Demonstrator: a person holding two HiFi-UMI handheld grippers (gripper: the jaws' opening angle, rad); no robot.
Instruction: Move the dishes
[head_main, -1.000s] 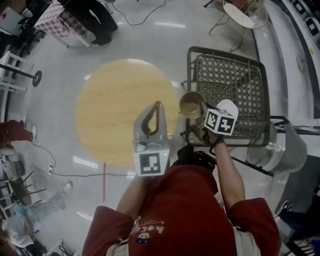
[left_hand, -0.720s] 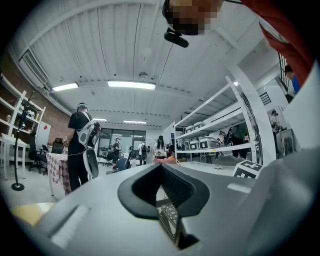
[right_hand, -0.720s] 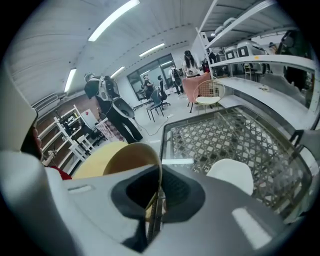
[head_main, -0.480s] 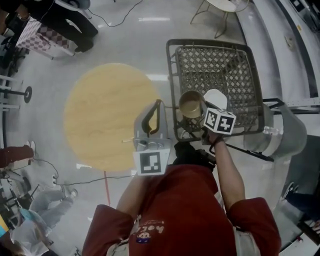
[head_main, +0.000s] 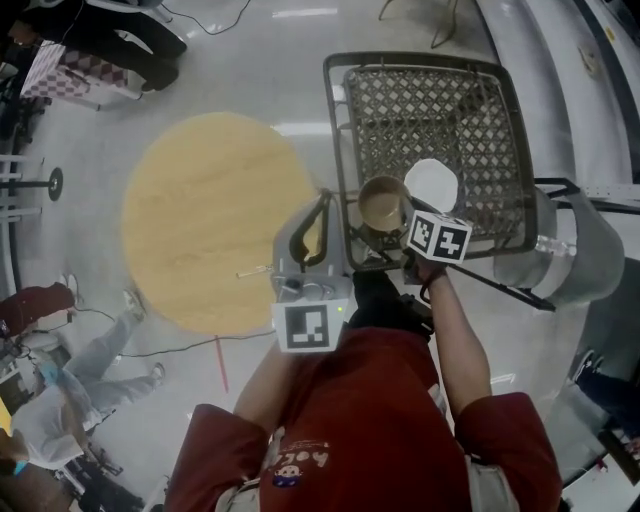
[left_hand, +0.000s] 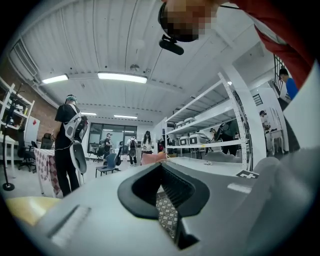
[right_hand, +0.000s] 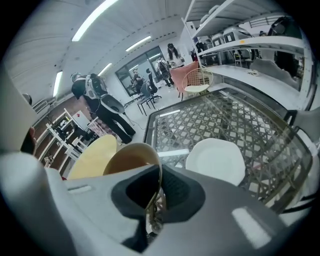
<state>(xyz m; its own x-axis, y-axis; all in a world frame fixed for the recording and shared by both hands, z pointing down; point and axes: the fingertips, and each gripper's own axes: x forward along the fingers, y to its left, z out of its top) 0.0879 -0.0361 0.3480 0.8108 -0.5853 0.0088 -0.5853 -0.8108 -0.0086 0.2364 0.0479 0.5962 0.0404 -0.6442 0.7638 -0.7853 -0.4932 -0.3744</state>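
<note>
Your right gripper (head_main: 402, 228) is clenched on the rim of the tan bowl (head_main: 382, 206), pinching only that thin edge, and from the right gripper view the bowl (right_hand: 128, 157) hangs tilted off one side of the jaws. That is the weak point: with all the weight on one side of a narrow grip, the bowl could swivel or slip out if you swing or roll your wrist sharply. It sits over the near left corner of the lattice table (head_main: 430, 95), with the white plate (head_main: 432, 184) just beside it at about 2 o'clock. If you lower the bowl toward that side, it may knock or land on the plate, so aim for the bare lattice at 12 o'clock. Your left gripper (head_main: 318, 210) is closed on nothing and points out level at about 9 o'clock of the bowl, over the edge of the round wooden table (head_main: 205, 220). It is close enough to bump the bowl if your hands drift together.
</note>
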